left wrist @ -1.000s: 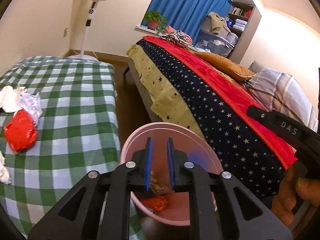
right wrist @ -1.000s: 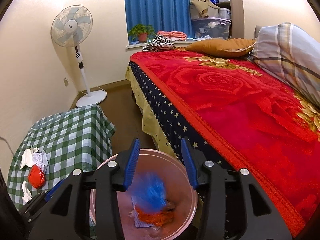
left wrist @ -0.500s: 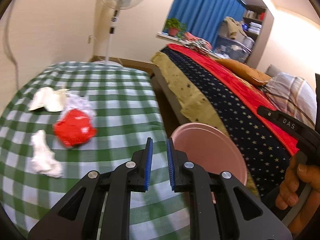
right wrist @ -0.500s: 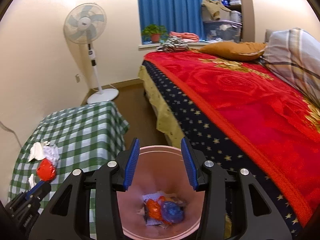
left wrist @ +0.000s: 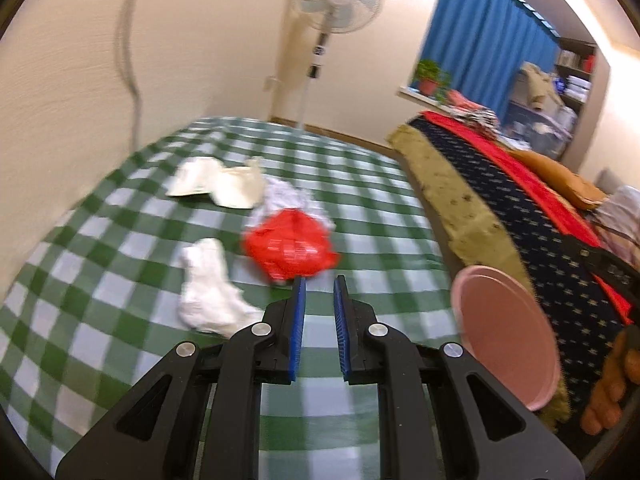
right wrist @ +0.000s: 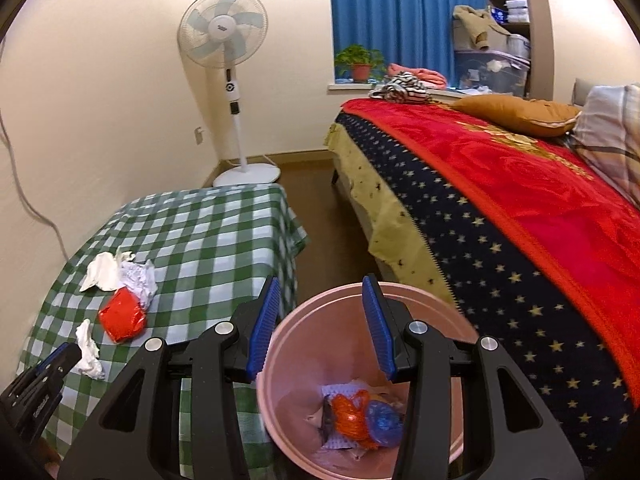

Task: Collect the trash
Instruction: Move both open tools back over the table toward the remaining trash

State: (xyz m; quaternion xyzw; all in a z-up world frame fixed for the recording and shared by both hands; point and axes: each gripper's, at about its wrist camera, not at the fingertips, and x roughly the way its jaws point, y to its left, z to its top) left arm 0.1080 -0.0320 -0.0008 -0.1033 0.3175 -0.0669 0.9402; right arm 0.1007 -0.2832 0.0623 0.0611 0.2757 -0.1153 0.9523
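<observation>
Four scraps left on the counter; the bin already holds some.

Empty and nearly closed, the left gripper's [left wrist: 319, 280] jaws hang just short of the red wrapper [left wrist: 290, 246], so they should widen before they drop over it, then pinch the crumpled middle rather than a loose edge. A white tissue [left wrist: 208, 288] lies just beside it toward the near edge, with crumpled paper [left wrist: 286, 196] touching it behind and a flat white sheet [left wrist: 216, 184] farther back. The right gripper's [right wrist: 318, 320] jaws stand half wide and empty over the pink bin [right wrist: 312, 392], which sits off the counter's bed-side edge.
</observation>
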